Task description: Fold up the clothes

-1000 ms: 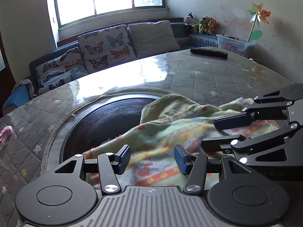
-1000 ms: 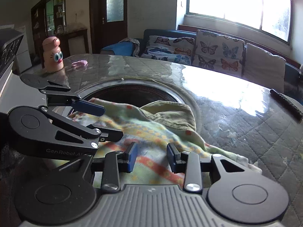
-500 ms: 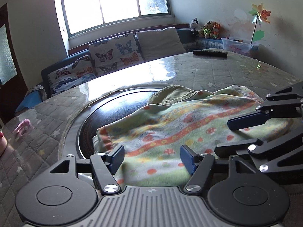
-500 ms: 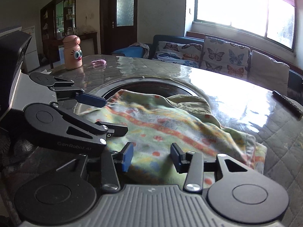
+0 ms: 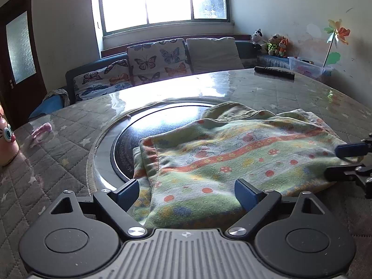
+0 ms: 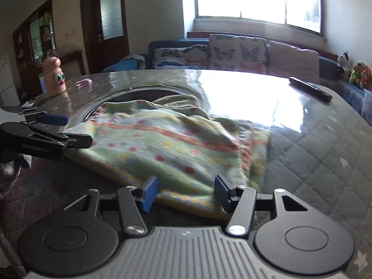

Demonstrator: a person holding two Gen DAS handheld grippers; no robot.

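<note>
Only readable text: pale "GenRobot.AI"-type lettering, blurred, on the black body of the left gripper (image 6: 76, 130), seen in right wrist view, off to the tool's left side. Nothing else legible in either view.

Home living room: sofa (image 5: 246, 51) (butterfly cushions (image 5: 158, 60)), plush toys (image 5: 274, 43), quilted table (image 5: 290, 93).

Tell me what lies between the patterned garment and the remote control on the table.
Nothing: in the right wrist view, only bare, glossy quilted table cover separates the patterned garment from the remote control. The left wrist view agrees.
</note>
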